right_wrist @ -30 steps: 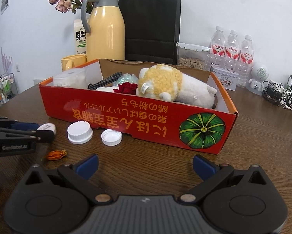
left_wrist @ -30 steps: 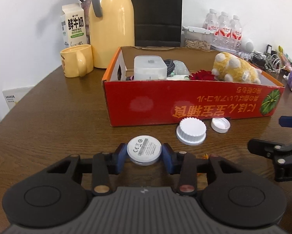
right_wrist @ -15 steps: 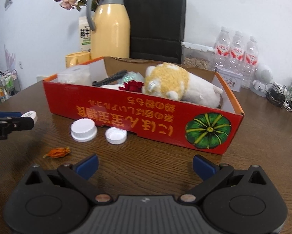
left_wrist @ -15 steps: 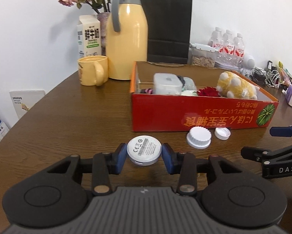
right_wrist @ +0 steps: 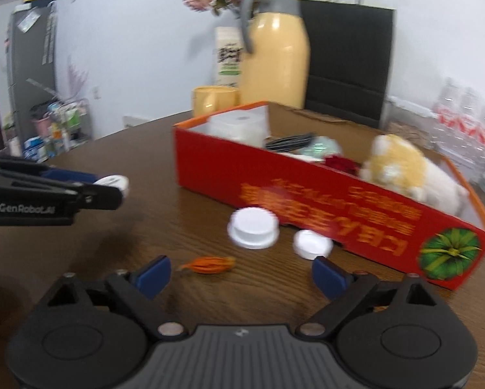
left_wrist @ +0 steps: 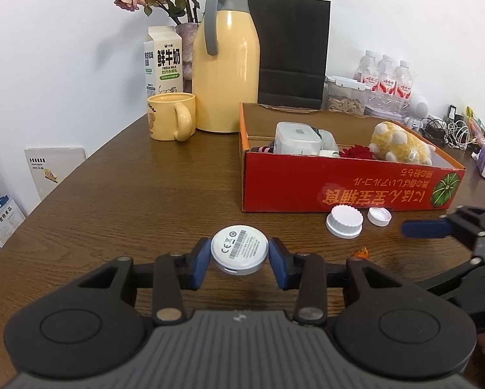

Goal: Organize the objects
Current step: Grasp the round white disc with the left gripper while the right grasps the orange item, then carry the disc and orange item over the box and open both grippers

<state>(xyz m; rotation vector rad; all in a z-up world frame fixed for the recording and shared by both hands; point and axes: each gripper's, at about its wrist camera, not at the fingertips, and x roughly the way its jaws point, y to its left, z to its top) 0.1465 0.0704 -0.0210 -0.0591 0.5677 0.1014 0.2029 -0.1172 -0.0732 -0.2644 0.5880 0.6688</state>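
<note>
Puck clamped in left jaws, underside hidden

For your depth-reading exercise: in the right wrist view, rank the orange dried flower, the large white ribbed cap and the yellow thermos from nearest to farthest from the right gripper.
1. Orange dried flower, just ahead of the right gripper.
2. Large white ribbed cap, farther on, before the red box.
3. Yellow thermos, beyond the box.
</note>
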